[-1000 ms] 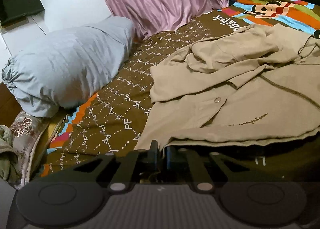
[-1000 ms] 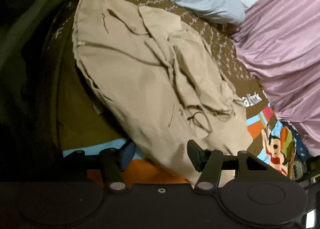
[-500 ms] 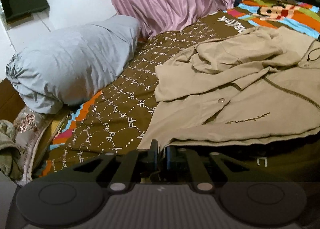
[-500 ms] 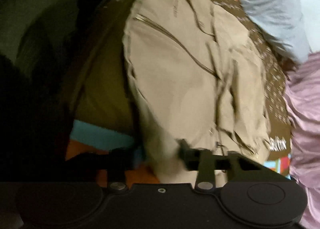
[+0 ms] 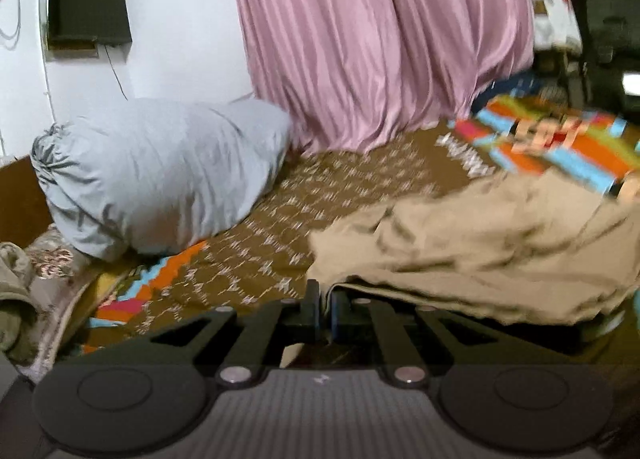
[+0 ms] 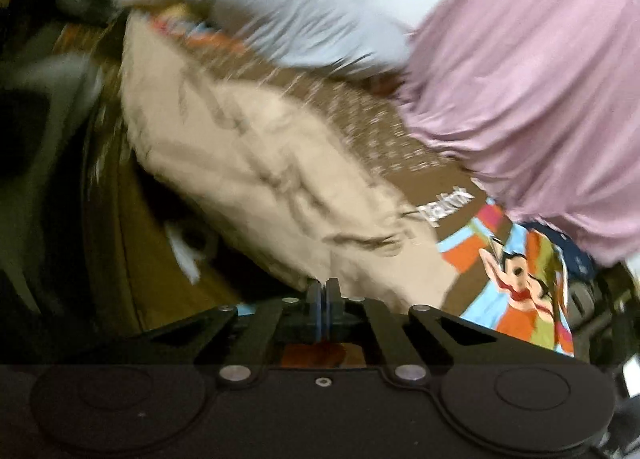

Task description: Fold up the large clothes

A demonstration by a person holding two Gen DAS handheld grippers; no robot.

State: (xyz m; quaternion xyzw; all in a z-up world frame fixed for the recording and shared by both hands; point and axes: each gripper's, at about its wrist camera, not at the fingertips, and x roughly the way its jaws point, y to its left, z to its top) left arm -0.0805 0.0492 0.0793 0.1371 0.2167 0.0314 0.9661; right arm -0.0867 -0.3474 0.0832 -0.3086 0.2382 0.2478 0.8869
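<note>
Lying rumpled – beige jacket (image 5: 480, 235) – edge lifted.

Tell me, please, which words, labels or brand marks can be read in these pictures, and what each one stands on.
White lettering on the brown bedspread: blurred, not legible.
Large letters on the bedspread's striped part: smeared, unreadable.
Small white marks across the bedspread: repeated pattern, too blurred to read.
Beige jacket: no text can be made out.

Our two black handheld grippers

Our left gripper (image 5: 325, 301) has black linkage bars with silver pivot screws, a ribbed grey housing and two round black discs. Our right gripper (image 6: 322, 299) is similar, with blue pads (image 6: 317, 309) and a smooth black housing with a small centre screw.
</note>
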